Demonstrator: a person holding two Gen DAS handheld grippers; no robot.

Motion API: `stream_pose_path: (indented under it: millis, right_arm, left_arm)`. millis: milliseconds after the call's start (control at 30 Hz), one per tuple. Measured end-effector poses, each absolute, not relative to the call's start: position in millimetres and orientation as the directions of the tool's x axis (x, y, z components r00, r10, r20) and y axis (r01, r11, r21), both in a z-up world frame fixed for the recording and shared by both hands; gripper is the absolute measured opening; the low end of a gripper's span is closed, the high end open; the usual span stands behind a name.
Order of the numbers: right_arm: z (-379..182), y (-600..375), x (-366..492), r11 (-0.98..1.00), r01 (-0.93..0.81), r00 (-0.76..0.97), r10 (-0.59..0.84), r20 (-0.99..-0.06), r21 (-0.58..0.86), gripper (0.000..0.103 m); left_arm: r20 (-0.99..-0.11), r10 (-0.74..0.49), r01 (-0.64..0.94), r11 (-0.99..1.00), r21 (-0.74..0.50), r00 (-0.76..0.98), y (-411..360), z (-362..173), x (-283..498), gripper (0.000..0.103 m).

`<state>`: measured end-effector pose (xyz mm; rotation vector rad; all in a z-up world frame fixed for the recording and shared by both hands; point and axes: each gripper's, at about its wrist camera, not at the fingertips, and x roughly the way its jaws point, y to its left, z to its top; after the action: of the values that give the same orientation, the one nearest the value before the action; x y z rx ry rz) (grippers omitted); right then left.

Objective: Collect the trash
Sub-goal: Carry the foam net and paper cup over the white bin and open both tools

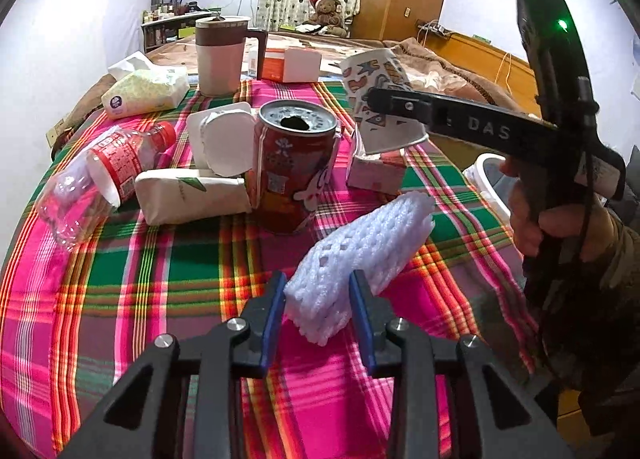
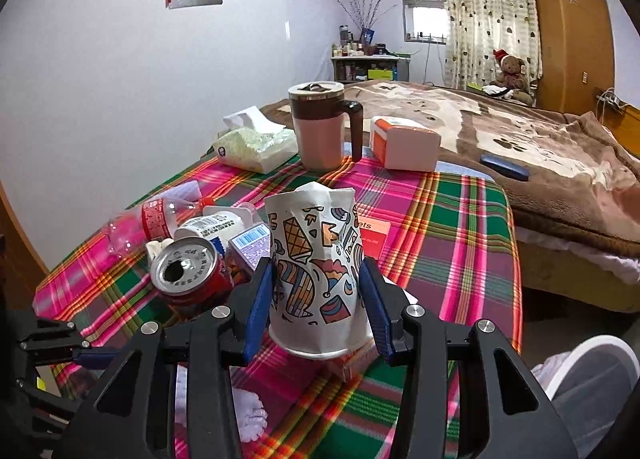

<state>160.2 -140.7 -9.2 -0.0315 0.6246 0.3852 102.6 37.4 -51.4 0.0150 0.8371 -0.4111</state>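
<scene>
On a plaid tablecloth [image 1: 120, 299], a clear plastic bottle [image 1: 100, 175] lies on its side at ten o'clock from the red soda can [image 1: 294, 175], which stands upright at centre. At five o'clock from the can, the left gripper [image 1: 318, 309] clamps one end of a white foam fruit net [image 1: 360, 255], blue pads pressing both sides. At two o'clock, the right gripper [image 2: 316, 299] squeezes a crumpled patterned paper cup [image 2: 316, 263], lifted above the cloth. A white bin [image 1: 490, 183] sits beyond the table's right edge.
</scene>
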Motion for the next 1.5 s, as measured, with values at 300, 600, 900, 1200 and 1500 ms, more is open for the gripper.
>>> stream_pose_path:
  millis: [300, 600, 900, 1200, 1500]
  right_arm:
    - [7, -161, 133, 0.940, -0.330, 0.782, 0.325, -0.533, 0.089, 0.045]
    - [18, -202, 103, 0.966, -0.242, 0.824, 0.255, -0.506, 0.092, 0.045]
    - [24, -239, 85, 0.990, -0.125, 0.860, 0.141, -0.491, 0.066, 0.045]
    - [12, -272, 75, 0.998, -0.014, 0.860, 0.042, -0.509, 0.059, 0.045]
    - [-15, -322, 71, 0.991, 0.109, 0.821, -0.048, -0.569, 0.073, 0.045]
  left_arm:
    - [-0.691, -0.354, 0.362, 0.921, -0.143, 0.630, 26, -31, 92, 0.034]
    - [-0.649, -0.407, 0.412, 0.898, -0.154, 0.643, -10, -7, 87, 0.034]
    - [-0.635, -0.464, 0.487, 0.859, -0.155, 0.617, -64, 3, 94, 0.034]
    - [-0.630, -0.510, 0.535, 0.827, -0.173, 0.585, -126, 5, 109, 0.034]
    - [-0.673, -0.528, 0.592, 0.789, -0.163, 0.518, -190, -12, 120, 0.034]
